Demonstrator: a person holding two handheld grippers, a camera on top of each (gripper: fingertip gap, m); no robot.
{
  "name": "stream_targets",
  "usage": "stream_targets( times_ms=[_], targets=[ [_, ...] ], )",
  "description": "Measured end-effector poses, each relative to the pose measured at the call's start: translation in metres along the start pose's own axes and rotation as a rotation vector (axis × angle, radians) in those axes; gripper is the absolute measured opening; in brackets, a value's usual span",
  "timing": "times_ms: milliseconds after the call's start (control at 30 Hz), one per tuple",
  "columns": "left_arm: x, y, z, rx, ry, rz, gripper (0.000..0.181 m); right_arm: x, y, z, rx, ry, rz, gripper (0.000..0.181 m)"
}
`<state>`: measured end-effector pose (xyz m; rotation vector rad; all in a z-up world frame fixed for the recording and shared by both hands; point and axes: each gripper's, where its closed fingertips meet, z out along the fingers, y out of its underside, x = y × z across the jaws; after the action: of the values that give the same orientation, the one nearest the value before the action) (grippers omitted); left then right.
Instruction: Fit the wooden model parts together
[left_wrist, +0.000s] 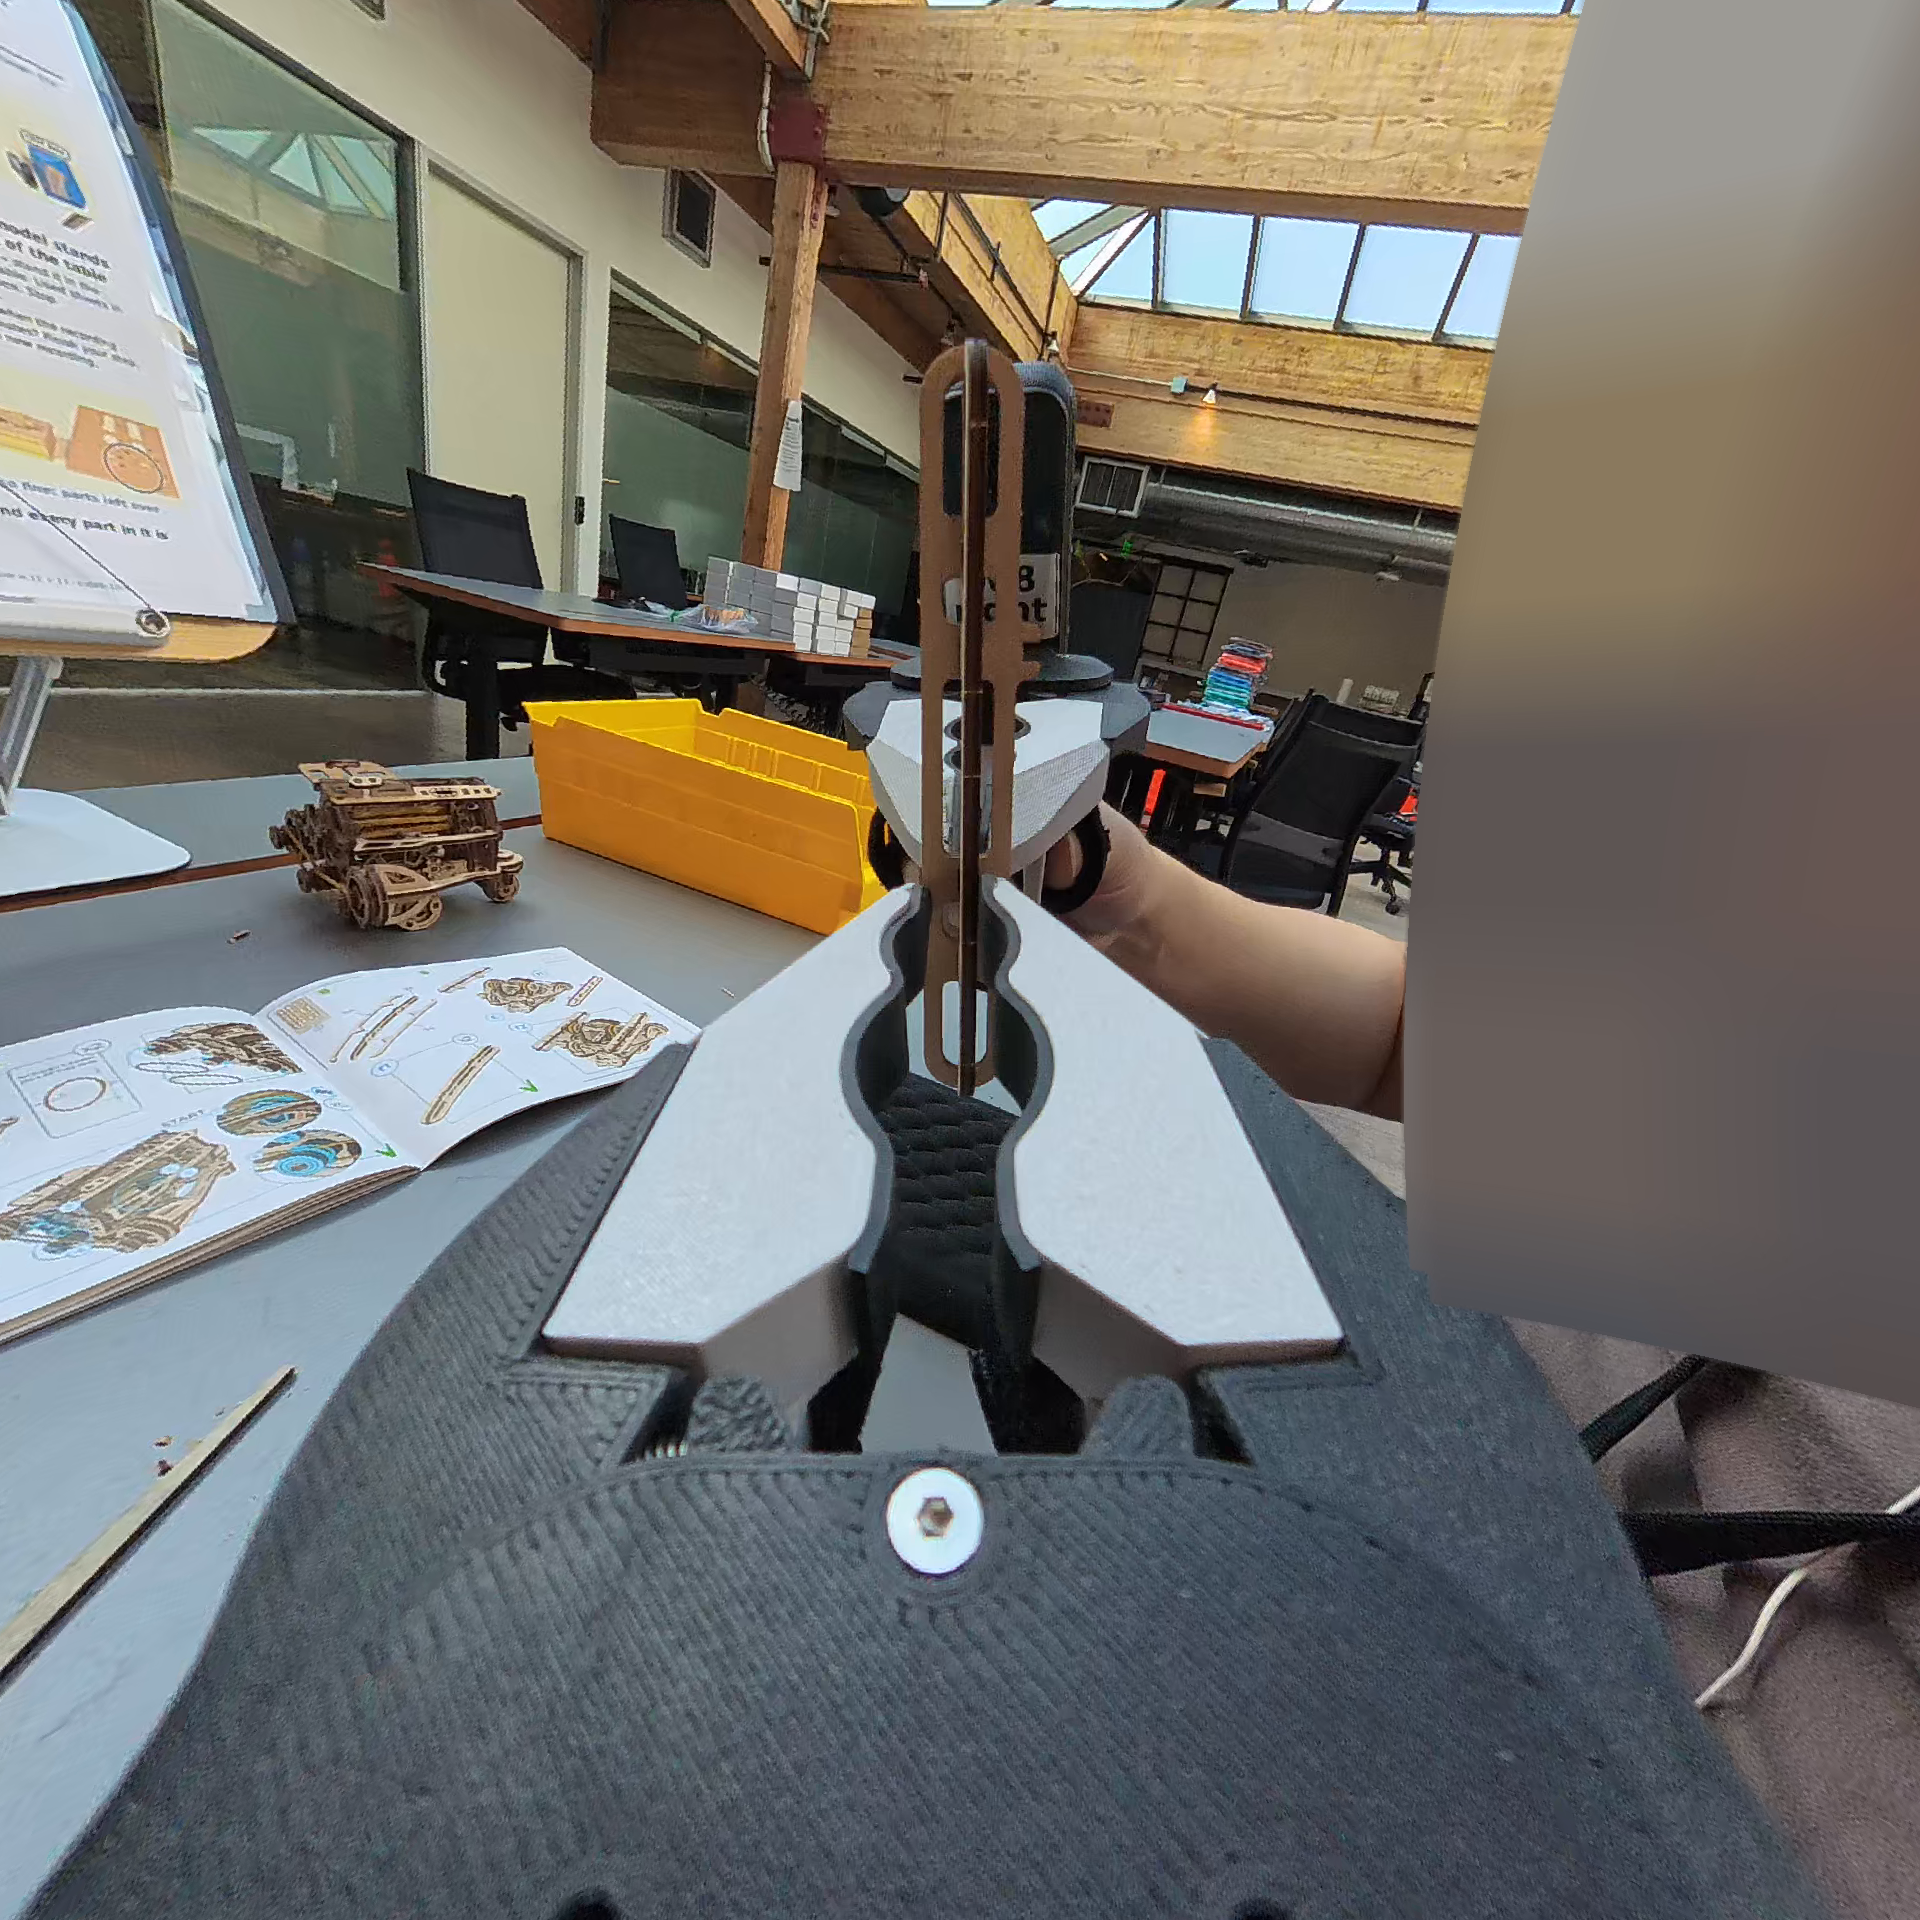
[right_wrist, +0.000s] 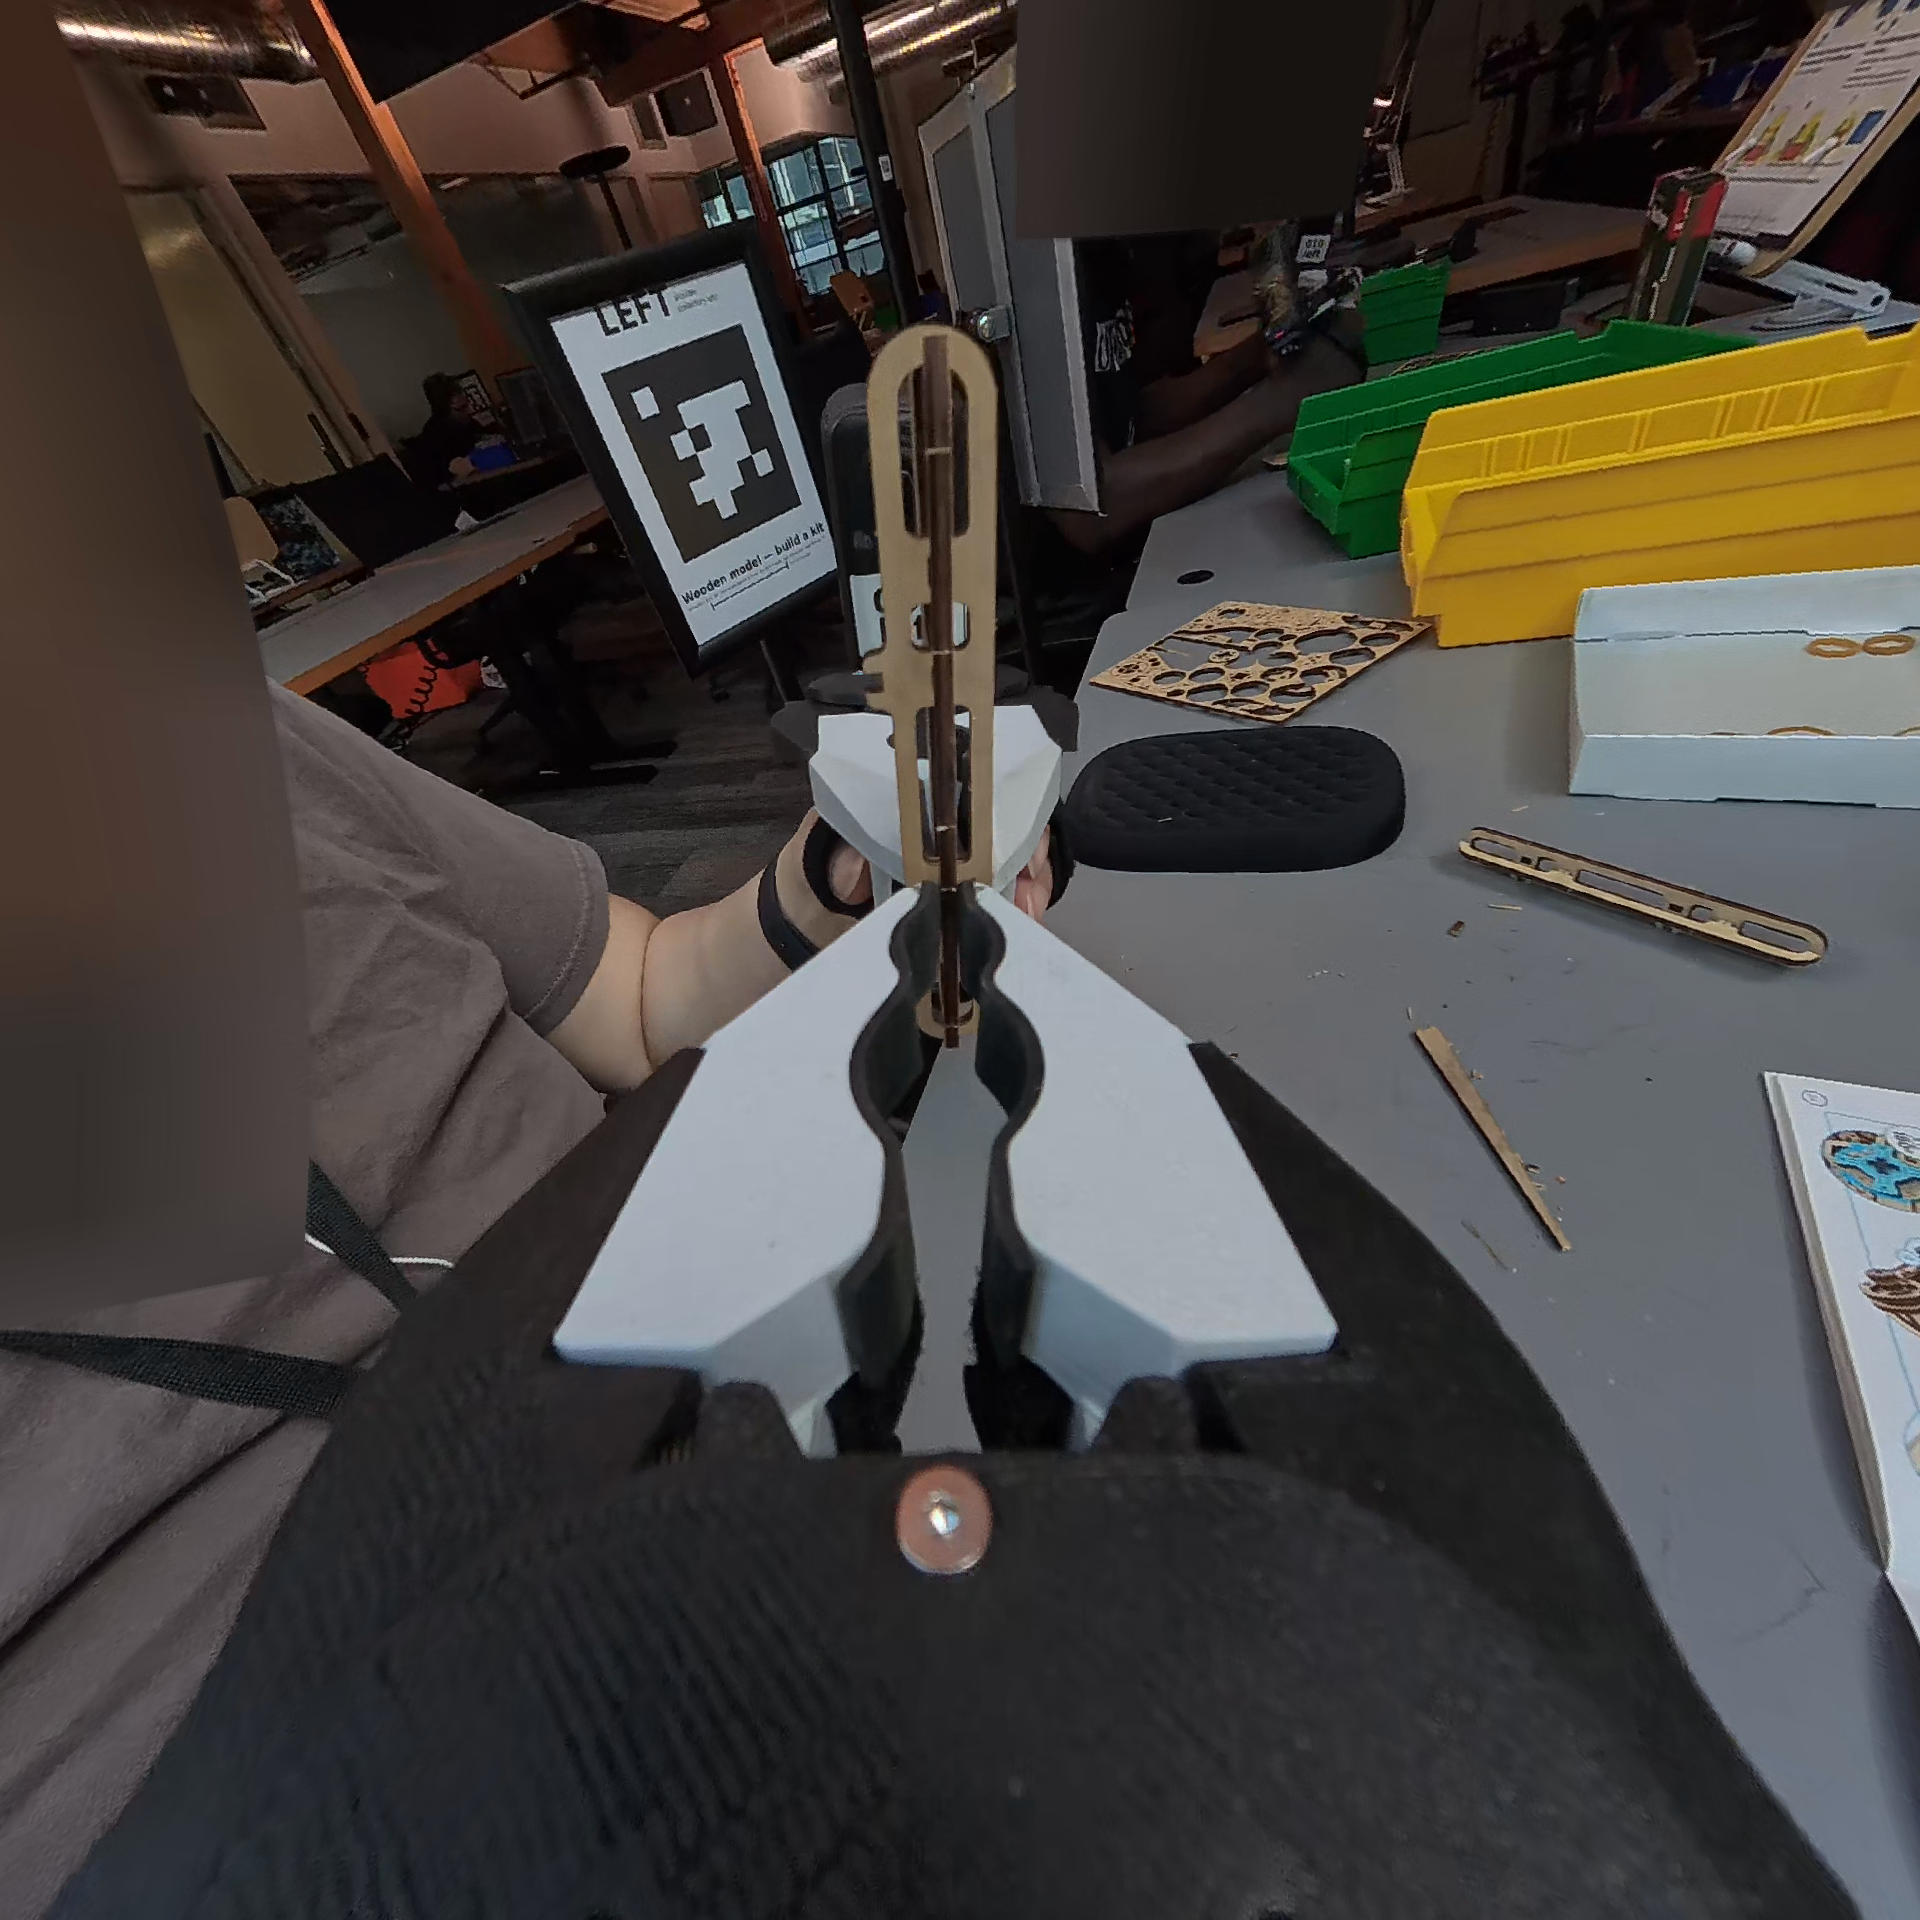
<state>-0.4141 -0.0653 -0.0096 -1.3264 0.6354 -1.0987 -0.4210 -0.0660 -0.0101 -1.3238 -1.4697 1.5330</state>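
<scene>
A long slotted wooden strip (left_wrist: 940, 727) stands upright in the air, with a second thin piece (left_wrist: 975, 727) set edge-on along its middle. My left gripper (left_wrist: 961, 920) is shut on its lower part. My right gripper (left_wrist: 987, 800) faces it from the far side and pinches the same assembly. In the right wrist view the strip (right_wrist: 902, 582) rises from my right gripper (right_wrist: 948, 909), which is shut on it, and the left gripper (right_wrist: 935, 810) shows behind it. A partly built wooden model car (left_wrist: 400, 842) stands on the grey table (left_wrist: 208, 1351).
An open instruction booklet (left_wrist: 312, 1081), a yellow bin (left_wrist: 707, 790) and a thin wood offcut (left_wrist: 145, 1517) lie to the left. To the right are another slotted strip (right_wrist: 1642, 896), a punched-out plywood sheet (right_wrist: 1262, 660), a black pad (right_wrist: 1236, 795), a white box (right_wrist: 1745, 686) and a green bin (right_wrist: 1455, 436). Only a small space, under 4 cm, lies between the two pairs of fingers. The thin wood offcut (left_wrist: 145, 1517) is about equally far from each gripper, around 25 cm. My right wrist view (right_wrist: 1487, 1136) looks at it from another angle.
</scene>
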Motion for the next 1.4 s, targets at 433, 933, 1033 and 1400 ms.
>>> stream_targets(
  times_ms=[433, 933, 1033, 1400],
  targets=[
    [-0.005, 0.025, -0.006, -0.116, 0.054, 0.089, 0.006, 0.006, 0.023, 0.005, -0.083, 0.034, -0.113, 0.0],
    [-0.016, 0.074, -0.015, -0.151, 0.086, 0.102, 0.006, 0.018, 0.074, 0.012, -0.155, 0.068, -0.157, 0.001],
    [-0.017, 0.075, -0.014, -0.161, 0.1, 0.064, 0.005, 0.019, 0.075, 0.011, -0.101, 0.028, -0.108, 0.001],
    [-0.025, 0.086, -0.006, -0.252, 0.119, -0.035, 0.006, 0.028, 0.084, 0.003, -0.05, 0.039, -0.059, 0.0]
  ],
)
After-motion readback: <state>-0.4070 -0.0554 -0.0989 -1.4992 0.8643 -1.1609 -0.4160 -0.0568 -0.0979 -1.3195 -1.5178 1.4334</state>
